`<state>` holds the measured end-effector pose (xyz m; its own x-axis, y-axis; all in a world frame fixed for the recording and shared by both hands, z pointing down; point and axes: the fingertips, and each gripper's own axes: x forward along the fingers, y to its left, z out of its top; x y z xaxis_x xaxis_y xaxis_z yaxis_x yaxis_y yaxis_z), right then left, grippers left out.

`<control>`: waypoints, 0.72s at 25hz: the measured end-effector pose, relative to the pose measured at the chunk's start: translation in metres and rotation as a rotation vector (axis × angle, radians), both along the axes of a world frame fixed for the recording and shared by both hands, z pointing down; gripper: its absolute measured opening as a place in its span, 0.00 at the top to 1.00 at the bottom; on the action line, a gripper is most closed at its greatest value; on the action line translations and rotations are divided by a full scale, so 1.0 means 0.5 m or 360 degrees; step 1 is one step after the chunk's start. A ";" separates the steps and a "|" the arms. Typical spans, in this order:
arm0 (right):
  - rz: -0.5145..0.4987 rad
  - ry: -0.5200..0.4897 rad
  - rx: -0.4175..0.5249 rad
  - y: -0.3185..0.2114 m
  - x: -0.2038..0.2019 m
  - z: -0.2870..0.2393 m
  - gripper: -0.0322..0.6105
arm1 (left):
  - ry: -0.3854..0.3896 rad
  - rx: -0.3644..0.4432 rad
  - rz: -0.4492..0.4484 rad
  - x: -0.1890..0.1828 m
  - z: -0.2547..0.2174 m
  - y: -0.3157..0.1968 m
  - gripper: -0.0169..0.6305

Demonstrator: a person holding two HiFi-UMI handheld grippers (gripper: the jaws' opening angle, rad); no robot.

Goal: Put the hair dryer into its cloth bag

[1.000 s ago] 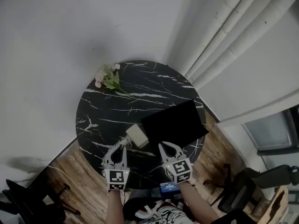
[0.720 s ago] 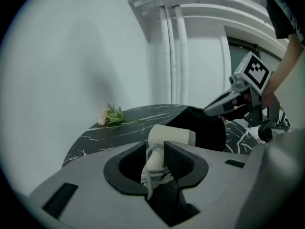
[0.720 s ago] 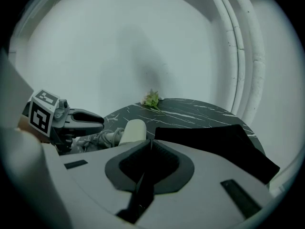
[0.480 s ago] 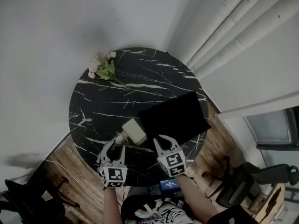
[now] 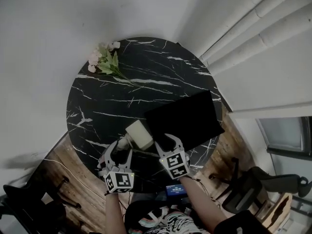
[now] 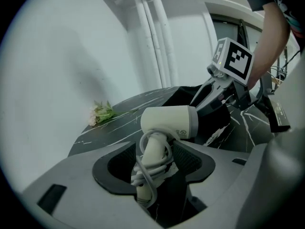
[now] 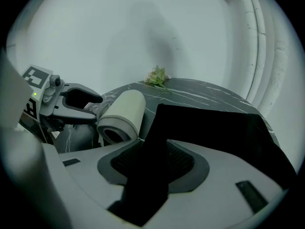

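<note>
A cream hair dryer (image 5: 139, 134) lies on the round black marble table (image 5: 122, 99), its cord wound round the handle. Beside it to the right lies the black cloth bag (image 5: 185, 118), flat. My left gripper (image 5: 121, 151) straddles the handle (image 6: 153, 154). Its jaws are opening, with a gap showing at the left pad. My right gripper (image 5: 166, 141) sits over the bag's near edge (image 7: 147, 175). Its jaws are opening too, and a fold of black cloth stands between them. In the right gripper view the dryer's barrel (image 7: 121, 113) points toward the camera, just left of the bag (image 7: 214, 128).
A small bunch of pale flowers (image 5: 103, 62) lies at the table's far left edge. White pipes (image 5: 258, 28) run along the wall on the right. The floor is wood, with a dark chair (image 5: 253, 189) at lower right and cables at lower left.
Both grippers have come down to the table's near edge and gone from shut to open. The left now sits around the dryer's handle, the right around the bag's edge.
</note>
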<state>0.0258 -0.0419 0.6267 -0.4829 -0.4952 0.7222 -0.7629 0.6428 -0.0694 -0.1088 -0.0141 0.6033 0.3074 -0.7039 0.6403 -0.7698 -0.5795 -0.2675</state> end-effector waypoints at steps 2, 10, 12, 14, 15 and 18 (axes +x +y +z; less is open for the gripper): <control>-0.0032 0.0032 -0.0004 0.001 -0.004 0.010 0.75 | -0.0024 0.0008 0.0010 0.000 0.002 0.000 0.60; -0.0116 0.0192 0.0054 0.003 -0.006 0.024 0.79 | -0.0089 0.0012 0.0053 0.000 0.009 -0.003 0.60; -0.0092 0.0187 0.0076 -0.003 -0.002 0.019 0.87 | -0.0088 0.0004 0.0062 -0.001 0.009 -0.005 0.60; -0.0067 0.0141 0.0072 -0.007 0.003 0.012 0.89 | -0.0087 -0.0004 0.0069 -0.002 0.010 -0.007 0.60; -0.0053 0.0113 0.0061 -0.008 0.006 0.009 0.89 | -0.0086 -0.0008 0.0072 -0.003 0.012 -0.007 0.60; -0.0013 0.0044 0.0013 -0.007 0.011 0.002 0.89 | -0.0084 -0.0019 0.0078 -0.003 0.014 -0.007 0.60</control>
<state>0.0315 -0.0453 0.6278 -0.4670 -0.4970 0.7313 -0.7590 0.6497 -0.0431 -0.1100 -0.0178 0.6105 0.3070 -0.6808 0.6650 -0.7253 -0.6198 -0.2998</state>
